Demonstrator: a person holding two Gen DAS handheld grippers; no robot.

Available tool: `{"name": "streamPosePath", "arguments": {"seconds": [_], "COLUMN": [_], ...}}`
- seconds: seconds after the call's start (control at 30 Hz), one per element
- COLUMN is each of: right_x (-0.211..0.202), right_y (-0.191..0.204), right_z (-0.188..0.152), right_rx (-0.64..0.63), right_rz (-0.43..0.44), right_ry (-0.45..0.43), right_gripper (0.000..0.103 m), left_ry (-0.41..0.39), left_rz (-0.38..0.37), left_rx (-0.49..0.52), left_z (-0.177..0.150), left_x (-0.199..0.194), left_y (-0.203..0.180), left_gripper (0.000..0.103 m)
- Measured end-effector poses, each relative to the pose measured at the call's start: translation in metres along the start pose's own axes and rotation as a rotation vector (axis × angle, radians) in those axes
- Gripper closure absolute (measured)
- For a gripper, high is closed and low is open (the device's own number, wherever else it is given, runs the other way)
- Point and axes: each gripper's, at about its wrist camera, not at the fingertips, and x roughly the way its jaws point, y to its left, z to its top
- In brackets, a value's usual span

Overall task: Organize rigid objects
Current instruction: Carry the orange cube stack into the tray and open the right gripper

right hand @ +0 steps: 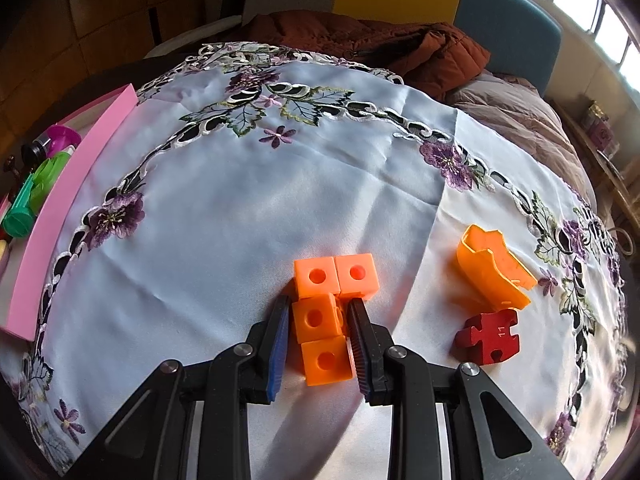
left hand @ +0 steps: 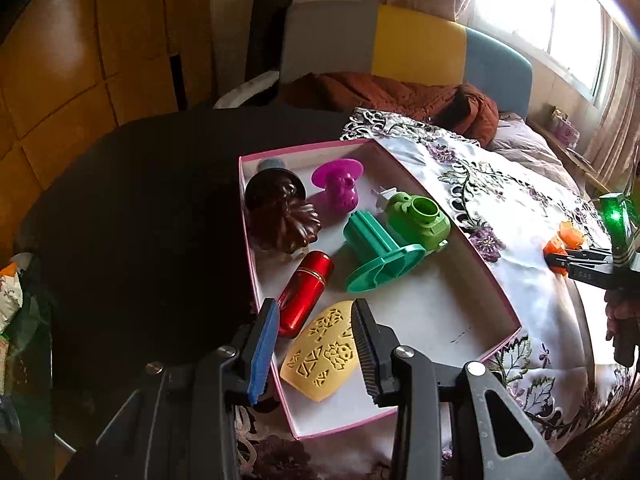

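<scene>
A pink-rimmed white box (left hand: 432, 312) holds a brown fluted mould (left hand: 284, 220), a magenta piece (left hand: 340, 184), a green piece (left hand: 420, 218), a teal piece (left hand: 380, 260), a red cylinder (left hand: 306, 292) and a yellow stencil (left hand: 324, 350). My left gripper (left hand: 314, 340) hangs open over the box's near corner, with the stencil and the cylinder's end seen below the gap. My right gripper (right hand: 320, 328) is shut on an orange piece of linked cubes (right hand: 334, 280) that rests on the tablecloth. The right gripper (left hand: 560, 262) also shows at the right edge of the left wrist view.
An orange curved piece (right hand: 492, 272) and a red puzzle piece (right hand: 490, 336) lie right of the cubes. The pink box (right hand: 60, 208) stands at the far left of the embroidered tablecloth (right hand: 240, 208). A rust jacket (right hand: 360, 40) lies on the chair behind.
</scene>
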Motion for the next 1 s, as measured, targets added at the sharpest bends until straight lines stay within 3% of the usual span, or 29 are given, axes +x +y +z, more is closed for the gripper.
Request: {"name": "streamPosePath", "arguments": {"seconds": [0.23,0.5,0.77,1.0], "right_x": [0.0,-0.002,-0.008,-0.041], "right_y": [-0.001,0.007,0.012,0.024], "right_z": [0.0,0.008,0.005,0.011], "right_rx": [0.007,0.035,0.09,0.126], "right_rz": [0.005,-0.063,-0.078,-0.057], "right_ry": [0.001,0.046,0.054,-0.041], "right_gripper": [0.075,0.076,0.076,0.076], "left_ry": [-0.027,-0.035,-0.04,-0.035], "left_rz": [-0.004,-0.014,-0.015,-0.008], "left_rx": [-0.007,-0.036,-0.07,-0.101], "left_z": [0.001,-0.001,-0.005,-0.007], "left_x": [-0.007,-0.009,-0.01,-0.009], "left_y": [0.003,0.014,0.026,0.034], "left_gripper": [0.066,0.066,0.066,0.066]}}
